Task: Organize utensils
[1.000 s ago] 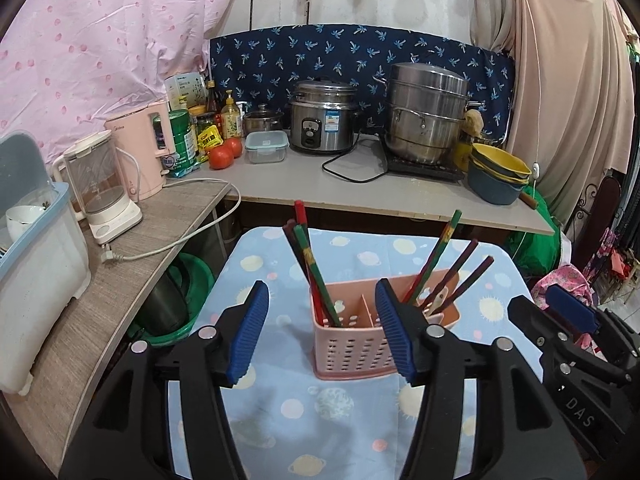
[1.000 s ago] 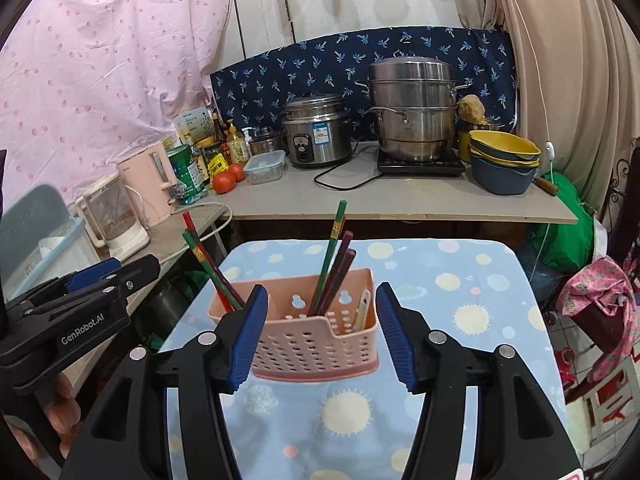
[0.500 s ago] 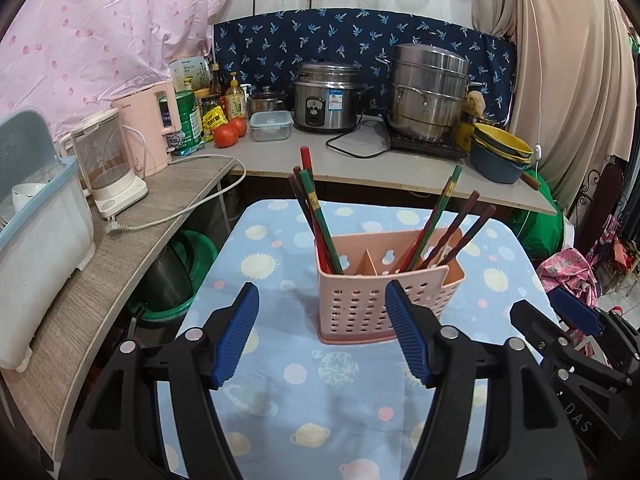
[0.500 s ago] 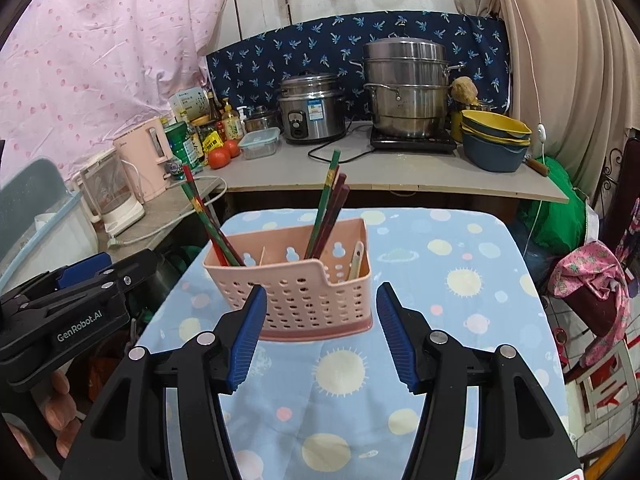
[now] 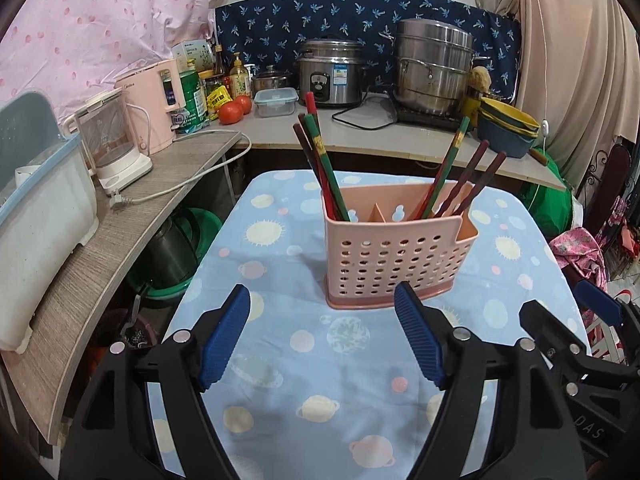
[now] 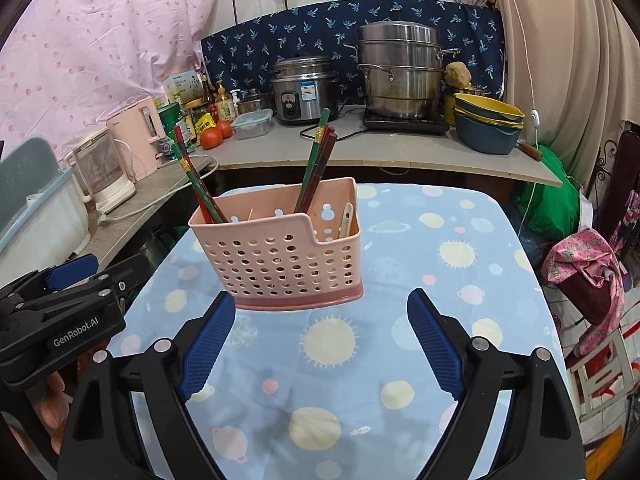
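A pink perforated utensil basket (image 5: 396,264) stands on the blue planet-print tablecloth (image 5: 280,380); it also shows in the right wrist view (image 6: 280,260). Red, green and dark chopsticks (image 5: 320,164) lean in its left compartment, and more chopsticks (image 5: 460,176) lean in its right one. A pale spoon handle (image 6: 346,220) sits in the small end compartment. My left gripper (image 5: 322,332) is open and empty, just short of the basket. My right gripper (image 6: 320,340) is open and empty, also just short of it. Each gripper shows at the edge of the other's view.
A wooden counter (image 5: 360,140) behind the table holds a rice cooker (image 5: 332,78), a steel steamer pot (image 5: 434,68), stacked bowls (image 5: 506,128), tomatoes and bottles. A side shelf on the left carries a kettle (image 5: 110,140) and a plastic bin (image 5: 36,208).
Both grippers have drawn back from the basket, which now stands free ahead of the fingertips. The basket and chopsticks have stayed in place on the cloth.
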The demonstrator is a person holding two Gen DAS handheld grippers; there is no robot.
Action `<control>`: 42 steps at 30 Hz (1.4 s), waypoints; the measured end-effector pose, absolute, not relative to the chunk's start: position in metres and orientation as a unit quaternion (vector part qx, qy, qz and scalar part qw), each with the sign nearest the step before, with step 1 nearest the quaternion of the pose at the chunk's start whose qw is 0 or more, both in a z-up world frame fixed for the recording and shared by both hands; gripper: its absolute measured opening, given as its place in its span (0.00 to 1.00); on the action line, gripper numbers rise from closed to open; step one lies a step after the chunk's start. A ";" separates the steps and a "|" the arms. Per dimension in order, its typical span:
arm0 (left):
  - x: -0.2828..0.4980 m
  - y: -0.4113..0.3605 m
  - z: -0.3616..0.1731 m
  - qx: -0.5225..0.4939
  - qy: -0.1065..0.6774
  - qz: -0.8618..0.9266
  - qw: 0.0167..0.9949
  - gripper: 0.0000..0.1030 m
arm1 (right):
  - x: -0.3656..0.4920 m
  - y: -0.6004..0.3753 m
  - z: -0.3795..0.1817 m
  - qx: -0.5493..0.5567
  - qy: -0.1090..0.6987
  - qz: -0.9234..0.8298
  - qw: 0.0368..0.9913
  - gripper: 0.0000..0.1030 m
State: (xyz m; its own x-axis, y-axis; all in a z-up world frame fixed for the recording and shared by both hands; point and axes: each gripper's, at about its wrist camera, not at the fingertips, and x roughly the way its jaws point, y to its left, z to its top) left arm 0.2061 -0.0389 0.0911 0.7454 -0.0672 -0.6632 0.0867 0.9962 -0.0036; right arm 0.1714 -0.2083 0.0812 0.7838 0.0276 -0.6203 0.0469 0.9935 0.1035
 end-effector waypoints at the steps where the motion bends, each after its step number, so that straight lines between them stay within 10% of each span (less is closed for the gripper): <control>1: 0.206 -0.039 0.089 0.015 0.357 -0.041 0.933 0.71 | 0.171 -0.208 0.080 0.055 0.329 -0.006 0.943 0.83; 12: 0.199 -0.043 0.077 0.031 0.355 -0.029 0.934 0.90 | 0.163 -0.208 0.067 0.040 0.330 -0.010 0.943 0.94; 42: 0.194 -0.049 0.056 0.057 0.367 -0.005 0.929 0.92 | 0.162 -0.208 0.048 0.039 0.348 -0.020 0.936 0.94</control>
